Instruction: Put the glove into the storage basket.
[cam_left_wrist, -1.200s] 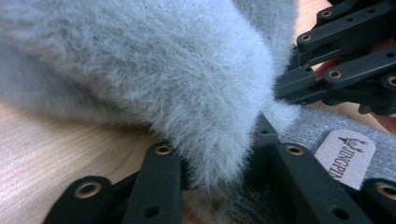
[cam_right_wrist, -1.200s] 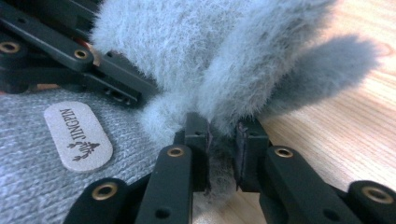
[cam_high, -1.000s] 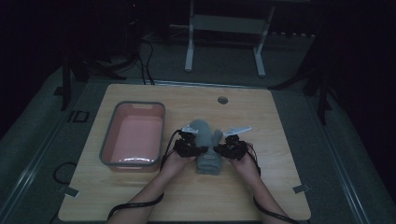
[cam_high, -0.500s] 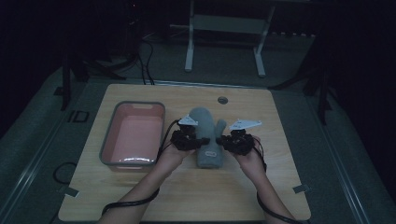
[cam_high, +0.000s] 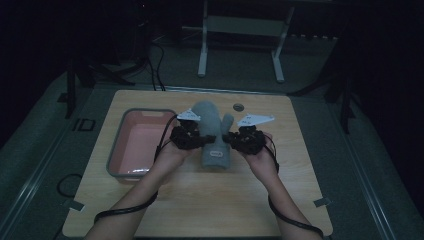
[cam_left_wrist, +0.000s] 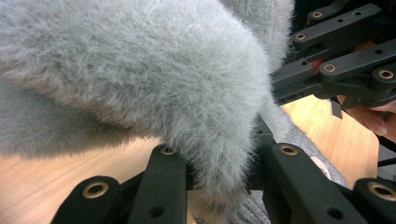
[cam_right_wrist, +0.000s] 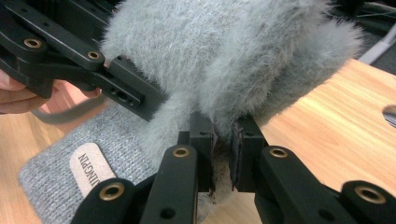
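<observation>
The grey mitten (cam_high: 212, 135) is pinched at its left edge by the left tongs (cam_high: 194, 138) and at its right by the right tongs (cam_high: 235, 140), held above the counter (cam_high: 210, 200) beside the pink tray (cam_high: 116, 160), long axis running near to far.

Left gripper (cam_high: 194, 136) and right gripper (cam_high: 236, 139) clamped, facing inward; forearms converging.

A dim recording lab is shown: a wooden table (cam_high: 200, 200) is set on a grey floor (cam_high: 45, 150), with cables (cam_high: 155, 65) and a metal stand (cam_high: 240, 25) behind.
</observation>
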